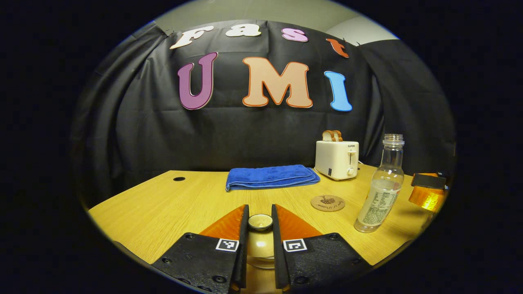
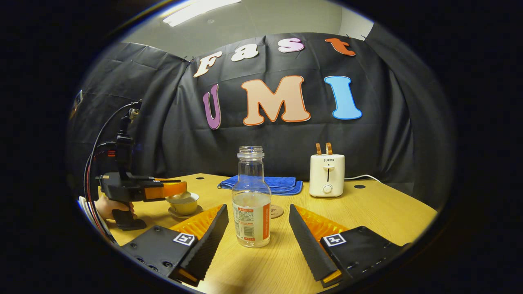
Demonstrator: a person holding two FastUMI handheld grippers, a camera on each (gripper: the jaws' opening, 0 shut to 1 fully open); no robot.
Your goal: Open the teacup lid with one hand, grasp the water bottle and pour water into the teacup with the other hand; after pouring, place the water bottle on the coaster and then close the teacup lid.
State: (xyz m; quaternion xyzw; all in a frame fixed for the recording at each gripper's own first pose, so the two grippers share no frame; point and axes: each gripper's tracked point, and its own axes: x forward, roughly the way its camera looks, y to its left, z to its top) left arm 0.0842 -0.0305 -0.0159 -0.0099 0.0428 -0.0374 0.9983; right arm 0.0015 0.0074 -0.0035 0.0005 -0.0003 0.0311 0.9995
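Note:
The teacup (image 1: 260,245) sits low between my left gripper's (image 1: 260,218) fingers, which are closed on the knob of its lid (image 1: 260,221). In the right gripper view the same teacup (image 2: 184,203) rests on a saucer at the left, with the left gripper (image 2: 173,188) over its lid (image 2: 182,197) and a hand holding it. A clear, uncapped water bottle (image 2: 251,204), partly filled, stands upright between the spread fingers of my open right gripper (image 2: 257,210), untouched. The bottle (image 1: 382,188) stands right of a round coaster (image 1: 327,203). The coaster (image 2: 278,211) peeks out behind the bottle.
A folded blue towel (image 1: 271,177) lies at the back of the wooden table (image 1: 163,204). A white toaster (image 1: 337,159) holding bread slices stands right of the towel. The right gripper (image 1: 427,192) shows at the table's right edge.

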